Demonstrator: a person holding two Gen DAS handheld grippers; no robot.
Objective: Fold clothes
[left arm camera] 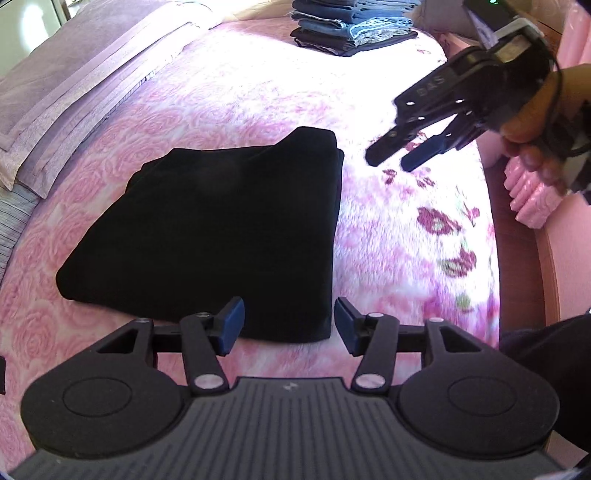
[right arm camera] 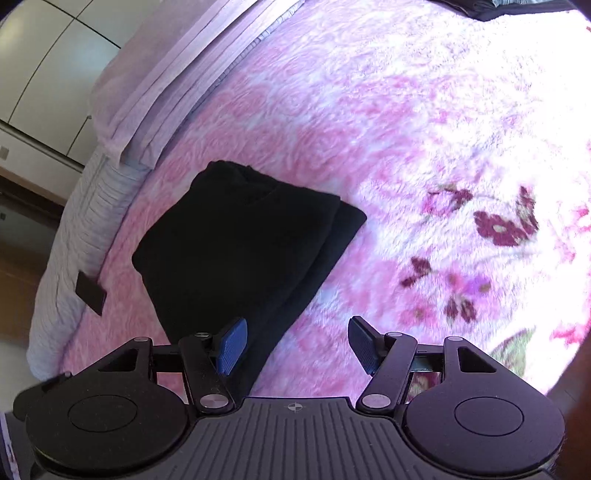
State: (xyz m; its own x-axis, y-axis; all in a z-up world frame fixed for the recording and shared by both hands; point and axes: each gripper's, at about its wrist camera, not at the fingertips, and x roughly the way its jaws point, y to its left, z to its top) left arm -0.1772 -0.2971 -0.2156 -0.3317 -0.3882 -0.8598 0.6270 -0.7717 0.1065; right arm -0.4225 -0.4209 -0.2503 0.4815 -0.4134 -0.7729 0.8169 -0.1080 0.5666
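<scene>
A: Now, starting at your left: what lies at that edge of the bed?

B: A folded lilac bedcover runs along the far left side. Your pink rose-patterned blanket covers the rest of the bed.

A: And the garment?

B: The black folded garment lies flat on the blanket, left of centre in the left wrist view. It is folded into a rough rectangle, and the layered edges show along its right side in the right wrist view. Neither of your grippers touches it.

A: State of your left gripper?

B: Your left gripper has its jaws apart with nothing between the blue pads. It hangs just over the near edge of the garment, pointing down at it.

A: Further right?

B: Past the garment the blanket turns white with dark red flowers. At the far end sits a stack of folded clothes, mostly denim, well apart from the black garment.

A: Your right gripper?

B: Your right gripper shows at the upper right of the left wrist view, held in your hand, jaws apart and empty, above the flowered part of the blanket. In its own view the garment's near corner lies beside its left pad, with bare blanket between the jaws.
</scene>
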